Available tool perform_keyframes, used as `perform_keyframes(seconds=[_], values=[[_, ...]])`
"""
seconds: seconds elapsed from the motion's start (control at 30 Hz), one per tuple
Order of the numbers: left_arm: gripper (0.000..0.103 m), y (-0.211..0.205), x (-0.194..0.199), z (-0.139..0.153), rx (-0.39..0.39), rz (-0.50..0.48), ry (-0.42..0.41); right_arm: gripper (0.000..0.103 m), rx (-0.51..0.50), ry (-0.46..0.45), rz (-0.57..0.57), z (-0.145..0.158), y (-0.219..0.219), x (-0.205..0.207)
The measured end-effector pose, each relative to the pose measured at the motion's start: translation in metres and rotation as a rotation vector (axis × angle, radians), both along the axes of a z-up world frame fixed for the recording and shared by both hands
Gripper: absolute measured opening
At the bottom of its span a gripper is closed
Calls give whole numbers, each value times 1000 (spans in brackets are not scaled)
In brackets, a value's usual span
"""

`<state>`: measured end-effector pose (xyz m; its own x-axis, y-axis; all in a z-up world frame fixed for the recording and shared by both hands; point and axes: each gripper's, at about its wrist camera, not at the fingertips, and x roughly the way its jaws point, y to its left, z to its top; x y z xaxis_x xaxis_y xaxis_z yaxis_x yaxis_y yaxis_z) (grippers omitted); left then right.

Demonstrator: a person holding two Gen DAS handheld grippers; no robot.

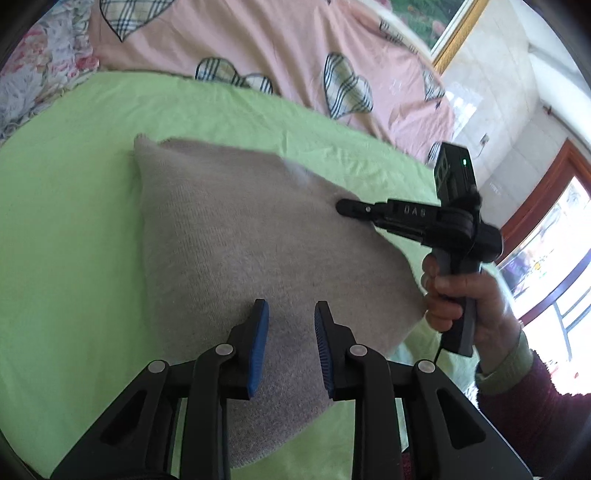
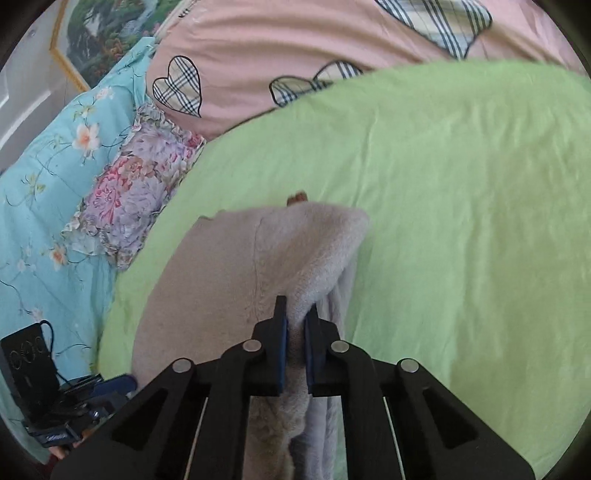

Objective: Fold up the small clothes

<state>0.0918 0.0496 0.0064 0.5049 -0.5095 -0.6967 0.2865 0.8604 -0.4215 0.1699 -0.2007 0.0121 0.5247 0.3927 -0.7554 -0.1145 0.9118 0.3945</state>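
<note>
A beige knitted garment with a fleecy lining lies on a light green sheet. In the left wrist view my left gripper hovers over the garment's near part. Its blue pads stand apart, with the knit showing flat in the gap between them. My right gripper, held by a person's hand, reaches the garment's right edge. In the right wrist view that gripper is shut on a raised fold of the garment, and the fleecy side hangs down between its fingers.
A pink quilt with plaid hearts borders the far side of the green sheet. A floral pillow and turquoise bedding lie to the left. A framed picture hangs behind, and a window is at the right.
</note>
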Motion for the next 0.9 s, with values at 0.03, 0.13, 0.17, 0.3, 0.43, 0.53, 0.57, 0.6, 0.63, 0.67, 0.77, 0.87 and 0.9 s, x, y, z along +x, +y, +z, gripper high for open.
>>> perform_keyframes(seconds=[0.03, 0.13, 0.17, 0.3, 0.43, 0.53, 0.57, 0.6, 0.63, 0.67, 0.77, 0.87, 0.9], values=[[26, -3, 0, -6, 17, -2, 11, 9, 9, 32, -2, -9, -2, 3], [26, -5, -8, -8, 28, -1, 7, 22, -24, 69, -45, -18, -9, -4], [26, -4, -10, -6, 32, 1, 2, 23, -49, 28, -67, -9, -13, -14], [32, -2, -18, -4, 29, -8, -10, 23, -12, -138, -40, 40, 13, -63], [29, 4, -22, -13, 25, 11, 10, 23, -48, -75, 67, 30, 40, -87], [17, 4, -28, -22, 61, 32, -2, 22, -136, -9, 42, -2, 35, -104], [13, 3, -30, -31, 67, 36, 6, 21, -155, 14, 36, -14, 34, -106], [12, 3, -30, -36, 61, 40, 7, 21, -154, -14, 40, -24, 29, -112], [12, 3, -32, -38, 54, 49, -2, 20, -138, -59, 41, -26, 24, -117], [13, 1, -34, -38, 58, 56, -8, 20, -118, -66, 34, -27, 20, -118], [13, -2, -37, -37, 90, 53, -8, 20, -125, -62, 22, -25, 19, -118], [13, 3, -43, -36, 70, 51, 7, 20, -150, -70, 25, -21, 21, -121], [13, 5, -45, -36, 61, 54, 17, 20, -141, -65, 20, -21, 19, -122]])
